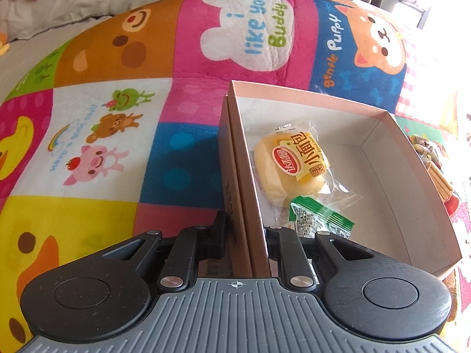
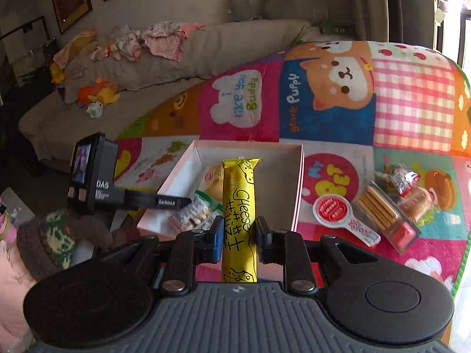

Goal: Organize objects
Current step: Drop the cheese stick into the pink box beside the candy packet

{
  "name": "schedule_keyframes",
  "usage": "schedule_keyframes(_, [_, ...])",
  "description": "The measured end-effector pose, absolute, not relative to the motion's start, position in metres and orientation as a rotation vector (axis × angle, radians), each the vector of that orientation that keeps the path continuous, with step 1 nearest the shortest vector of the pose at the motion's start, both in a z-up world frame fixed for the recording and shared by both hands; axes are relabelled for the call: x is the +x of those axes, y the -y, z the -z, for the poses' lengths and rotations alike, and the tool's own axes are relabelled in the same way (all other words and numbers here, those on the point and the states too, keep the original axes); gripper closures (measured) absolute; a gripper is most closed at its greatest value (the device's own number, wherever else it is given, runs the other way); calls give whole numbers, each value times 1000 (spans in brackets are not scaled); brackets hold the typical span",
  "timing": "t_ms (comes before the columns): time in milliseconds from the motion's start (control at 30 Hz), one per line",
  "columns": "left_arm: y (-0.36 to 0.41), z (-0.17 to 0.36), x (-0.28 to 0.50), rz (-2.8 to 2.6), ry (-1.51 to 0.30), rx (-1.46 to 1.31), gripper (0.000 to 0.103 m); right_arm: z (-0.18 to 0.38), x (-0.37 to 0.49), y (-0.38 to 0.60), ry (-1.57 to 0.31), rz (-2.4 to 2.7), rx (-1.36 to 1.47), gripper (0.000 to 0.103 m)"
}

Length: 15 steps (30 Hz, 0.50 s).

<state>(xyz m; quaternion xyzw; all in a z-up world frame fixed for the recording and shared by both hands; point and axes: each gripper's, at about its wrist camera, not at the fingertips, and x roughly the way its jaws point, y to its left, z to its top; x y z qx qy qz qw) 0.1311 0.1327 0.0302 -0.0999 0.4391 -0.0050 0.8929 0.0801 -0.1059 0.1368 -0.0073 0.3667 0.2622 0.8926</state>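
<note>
An open pink cardboard box lies on a colourful play mat. My left gripper is shut on the box's left wall, one finger inside and one outside. In the box lie a wrapped yellow bun and a green snack packet. My right gripper is shut on a long yellow cheese stick packet, held upright in the view in front of the box. The left gripper shows there at the box's near left corner.
Right of the box on the mat lie a biscuit stick pack, a red-and-white round lid and wrapped snacks. A beige sofa with clothes and plush toys stands behind. A knitted sleeve is at left.
</note>
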Motion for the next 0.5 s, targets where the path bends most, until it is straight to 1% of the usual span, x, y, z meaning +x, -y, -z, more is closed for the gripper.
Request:
schedule_keyframes(133, [-136,-29,131,15,-908,-219,84,-120,109,84,-795,-565,34,79])
schedule_keyframes(233, [-136,-29,131,15,-904,-209,84,-115,107,92,-777,-548,34,78])
schedule_keyframes(333, [-135,-29,130,12,-900,-211,84,-113,99,117,-728,-460,8,67])
schedule_keyframes(400, [-136,-29,130,14,-897,-219,84,-110,93,138,-697,-386,-21,55])
schedule_keyframes(467, [-137,-28,129,15,-896,-224,84,-102,88,158,-690,-320,-46,49])
schedule_keyframes(500, [-137,-28,129,14,-896,-224,84,-97,86,171,-701,-289,-56,49])
